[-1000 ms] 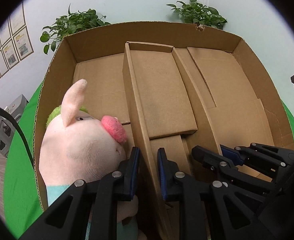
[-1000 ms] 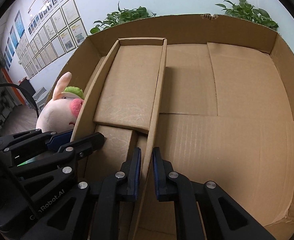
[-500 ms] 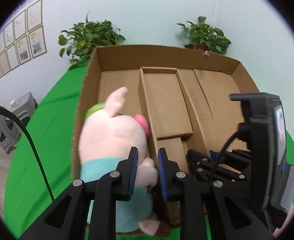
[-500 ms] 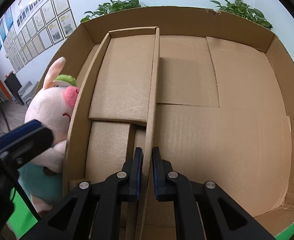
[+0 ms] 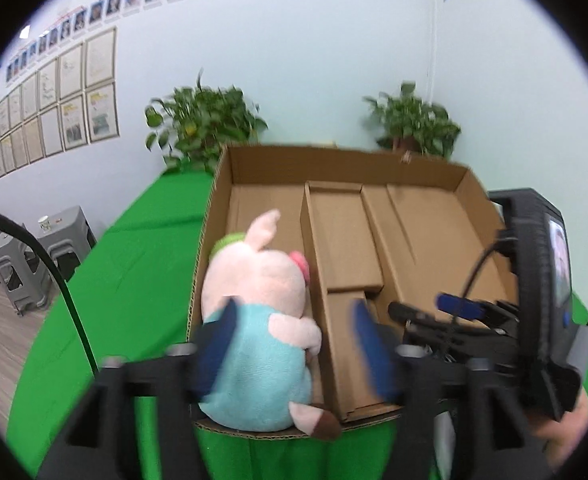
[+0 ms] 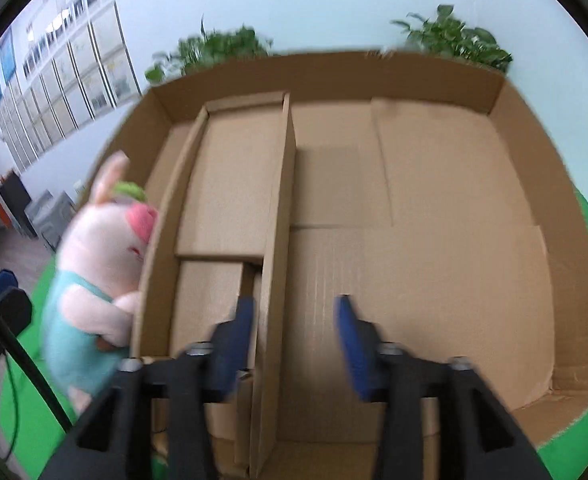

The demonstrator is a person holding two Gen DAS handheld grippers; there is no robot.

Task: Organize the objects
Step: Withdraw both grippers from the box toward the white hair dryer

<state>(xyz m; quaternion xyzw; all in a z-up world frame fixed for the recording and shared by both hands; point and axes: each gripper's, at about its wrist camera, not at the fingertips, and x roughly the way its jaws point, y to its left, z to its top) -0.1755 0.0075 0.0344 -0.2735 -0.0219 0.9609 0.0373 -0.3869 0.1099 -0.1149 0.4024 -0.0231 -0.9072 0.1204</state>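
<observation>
A plush pig [image 5: 261, 280] in a teal outfit sits upright in the left compartment of the open cardboard box [image 5: 334, 164], pressed against the cardboard insert [image 5: 342, 240]. My left gripper [image 5: 294, 348] hangs back above the box's near edge. Its jaws are opening, blurred, and touch nothing. In the right wrist view the pig [image 6: 105, 248] leans on the left wall of the insert [image 6: 233, 184]. My right gripper [image 6: 296, 344] straddles the insert's right wall, jaws opening, pads off it. The right gripper [image 5: 424, 306] also shows in the left wrist view.
The box [image 6: 334, 80] stands on a green table cover [image 5: 133, 280]. Two potted plants [image 5: 201, 128] [image 5: 414, 124] stand behind it at the wall. Grey stools [image 5: 25, 272] are on the floor at left. A black cable [image 5: 65, 280] arcs past. A hand [image 5: 566, 432] holds the right gripper.
Both grippers were shut on the insert's walls and have now let go, jaws spread wide. The left gripper has pulled back and up from the box. The right has stayed in place.
</observation>
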